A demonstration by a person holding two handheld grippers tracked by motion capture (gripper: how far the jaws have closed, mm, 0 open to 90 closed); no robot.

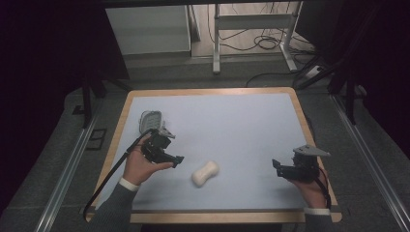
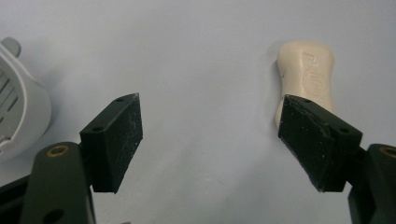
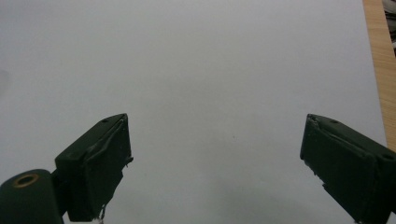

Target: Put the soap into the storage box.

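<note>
The soap bar (image 1: 205, 173) lies near the front edge of the surface (image 1: 232, 125). The left gripper (image 1: 174, 160) sits just beside it and the right gripper (image 1: 279, 166) well apart, both with jaws wide apart and holding nothing. A white dish (image 1: 149, 120) sits behind the left gripper.

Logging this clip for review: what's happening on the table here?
A person holds a claw in each hand over a pale blue table. Both claws are open and hold nothing. The left claw hovers near a cream bar of soap, which lies on the table just beside its right jaw in the left gripper view. A white slotted soap dish sits behind the left hand. The right claw hangs over bare table near the right edge.
</note>
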